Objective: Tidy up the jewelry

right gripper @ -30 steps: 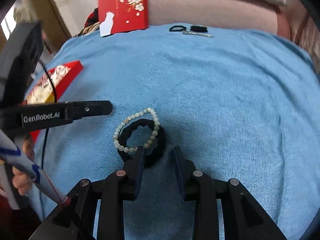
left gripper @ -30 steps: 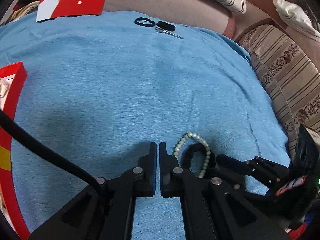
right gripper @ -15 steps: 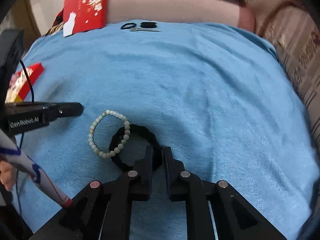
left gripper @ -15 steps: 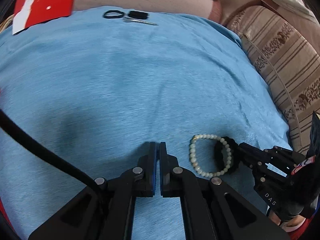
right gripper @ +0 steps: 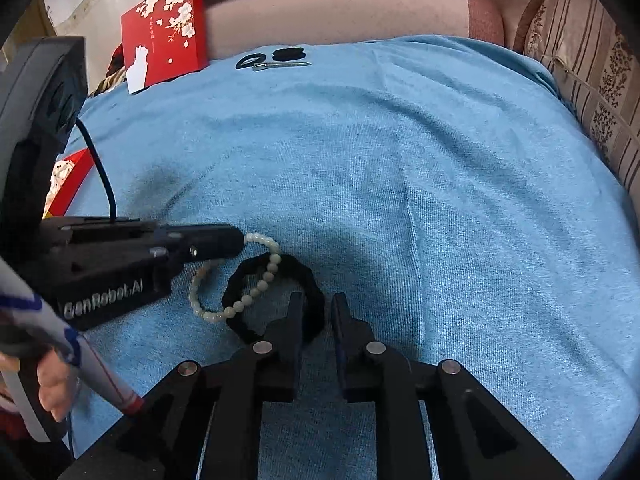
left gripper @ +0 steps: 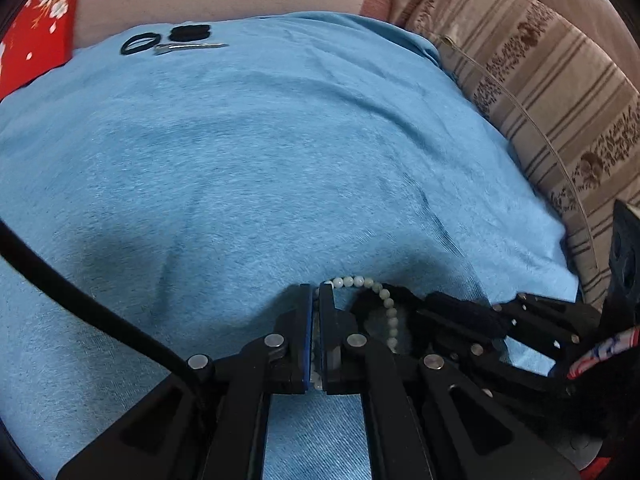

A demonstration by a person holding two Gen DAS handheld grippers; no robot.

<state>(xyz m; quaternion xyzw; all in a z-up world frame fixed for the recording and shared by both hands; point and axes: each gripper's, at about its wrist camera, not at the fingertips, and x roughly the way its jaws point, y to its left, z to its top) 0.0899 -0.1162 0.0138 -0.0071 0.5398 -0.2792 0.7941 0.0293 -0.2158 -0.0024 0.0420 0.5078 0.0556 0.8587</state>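
A pale bead bracelet (right gripper: 236, 280) lies on the blue cloth, overlapping a black scrunchie (right gripper: 276, 296). My left gripper (left gripper: 319, 292) is shut on the bead bracelet (left gripper: 384, 300); beads show between its pads. In the right wrist view it (right gripper: 236, 240) reaches in from the left onto the bracelet's far side. My right gripper (right gripper: 318, 304) is open a little, its left finger resting over the scrunchie's right edge. In the left wrist view the right gripper (left gripper: 460, 312) comes in from the right over the scrunchie (left gripper: 368, 304).
A black hair tie (right gripper: 250, 60), a second black scrunchie (right gripper: 288, 54) and a metal hair clip (right gripper: 280, 65) lie at the cloth's far edge. A red box lid (right gripper: 164, 36) leans at the back left. An open red box (right gripper: 64, 184) sits left. Striped cushions (left gripper: 560, 100) border the right.
My left gripper moved right and closed on the bead bracelet. My right gripper, shut on the scrunchie half a second ago, has opened slightly.
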